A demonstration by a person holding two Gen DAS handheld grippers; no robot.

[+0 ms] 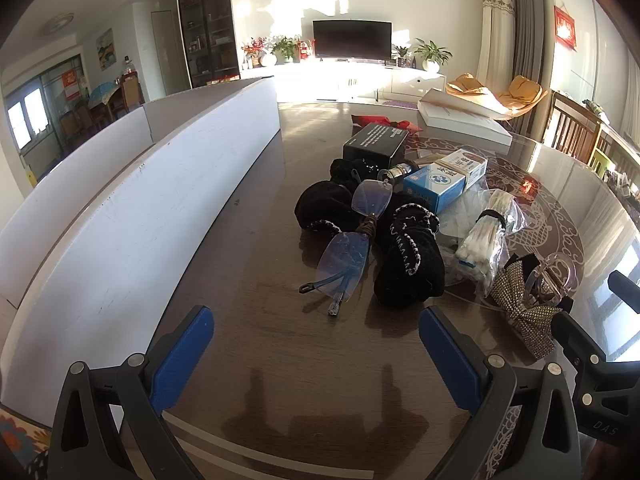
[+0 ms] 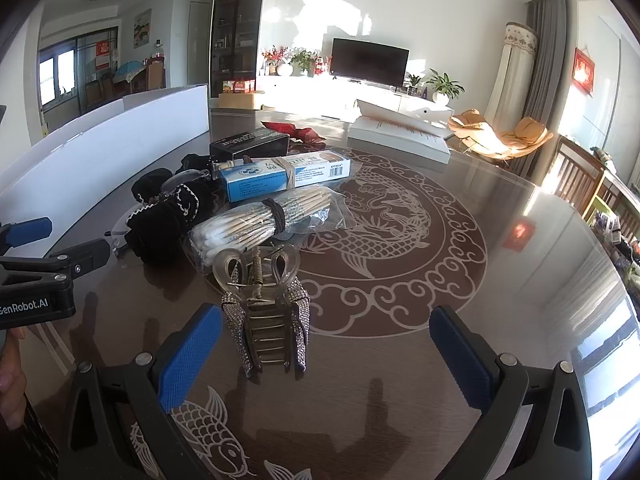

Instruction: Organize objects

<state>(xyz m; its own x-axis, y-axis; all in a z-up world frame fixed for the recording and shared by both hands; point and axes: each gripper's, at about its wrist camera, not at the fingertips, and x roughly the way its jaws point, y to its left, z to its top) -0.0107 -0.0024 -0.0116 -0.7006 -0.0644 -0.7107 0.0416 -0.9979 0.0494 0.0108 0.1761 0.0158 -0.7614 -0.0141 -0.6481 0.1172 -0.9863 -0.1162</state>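
A heap of small things lies on the glass-topped table [image 1: 280,380]. It holds clear blue glasses [image 1: 352,240], black pouches [image 1: 408,264], a blue box [image 1: 440,180], a black box [image 1: 376,144] and bagged cotton swabs [image 1: 484,236]. My left gripper [image 1: 316,356] hangs open just short of the glasses, with nothing between its fingers. My right gripper [image 2: 326,356] is open too. A rhinestone hair claw clip [image 2: 264,312] sits between its jaws, nearer the left finger [image 2: 188,356] and touched by neither pad. The swabs [image 2: 256,224] and blue box [image 2: 280,176] lie beyond the clip.
A long white open box [image 1: 140,208] runs along the table's left side. A flat white box [image 2: 400,132] and red cloth [image 2: 304,133] lie at the back. The left gripper [image 2: 60,242] and a hand [image 2: 12,360] show at the right wrist view's left edge. Wooden chairs [image 2: 580,184] stand right.
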